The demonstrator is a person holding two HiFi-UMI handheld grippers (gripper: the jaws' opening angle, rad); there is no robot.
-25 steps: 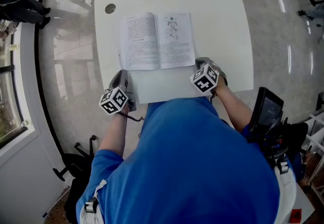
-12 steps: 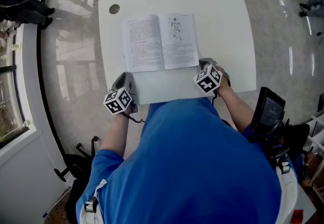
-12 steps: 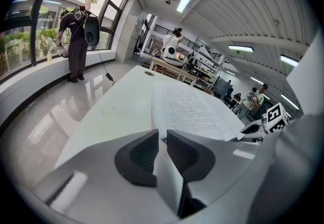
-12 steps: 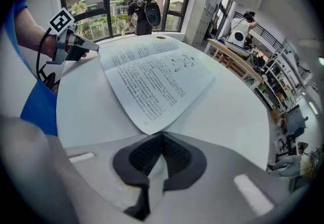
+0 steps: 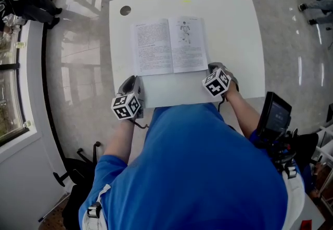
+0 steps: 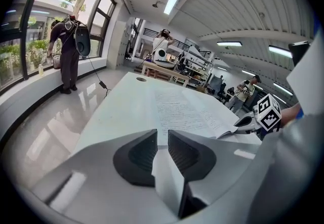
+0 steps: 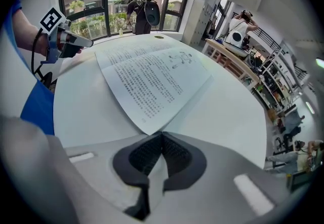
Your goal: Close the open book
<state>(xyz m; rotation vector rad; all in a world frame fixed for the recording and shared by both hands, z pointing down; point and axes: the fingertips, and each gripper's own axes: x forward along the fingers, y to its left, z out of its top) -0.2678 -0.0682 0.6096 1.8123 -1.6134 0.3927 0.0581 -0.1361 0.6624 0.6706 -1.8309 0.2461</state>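
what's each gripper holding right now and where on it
The right gripper pinches the book by the near corner of its right-hand page. The left gripper holds nothing; its jaws have just been opening, nothing between them.

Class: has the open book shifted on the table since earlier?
No: the open book keeps its place beside the round hole in the table; the camera shifted.

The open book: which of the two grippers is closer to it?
Right. The right gripper seems to pinch the book at its near right corner. The left gripper sits apart, off the near left corner, its jaws just opening, empty.
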